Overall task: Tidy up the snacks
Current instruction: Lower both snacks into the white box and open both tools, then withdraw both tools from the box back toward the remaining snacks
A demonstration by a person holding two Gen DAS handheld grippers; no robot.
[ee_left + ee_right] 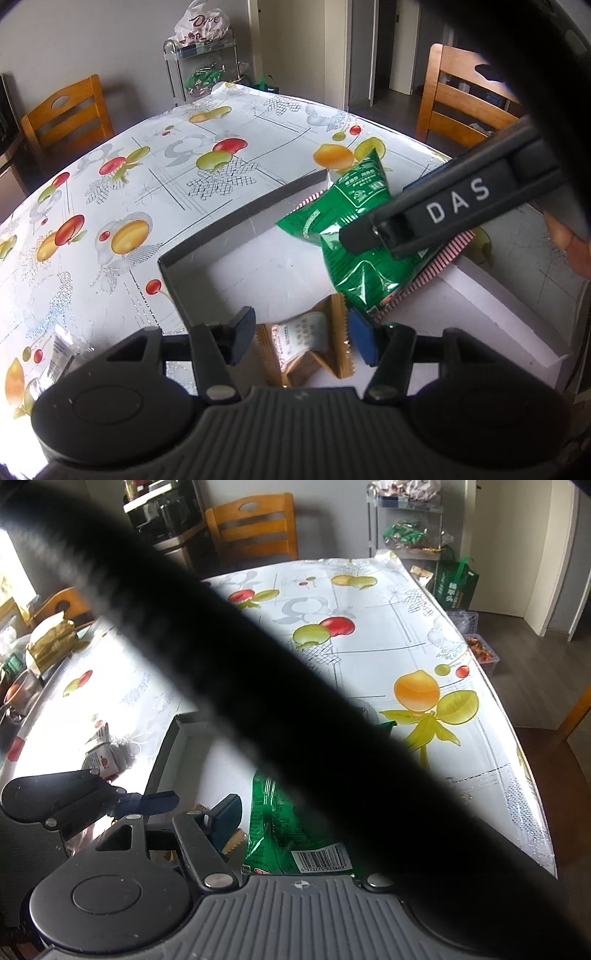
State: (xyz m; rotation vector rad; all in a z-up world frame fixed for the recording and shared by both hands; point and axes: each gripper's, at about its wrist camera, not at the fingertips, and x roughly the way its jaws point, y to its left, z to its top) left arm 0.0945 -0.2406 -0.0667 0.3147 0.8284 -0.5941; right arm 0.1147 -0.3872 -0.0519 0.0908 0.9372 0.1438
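Hovering over the tray [236,218], your left claw [301,341] stands parted around the brown packet [306,343]. The green bag [354,236] ahead looks light, crinkly and slippery; take its sealed edge. Your right claw [295,834] straddles it, its jaws apparently apart.

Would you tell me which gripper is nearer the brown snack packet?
Left. The left gripper straddles the brown packet; the right gripper is farther off, over the green bag.
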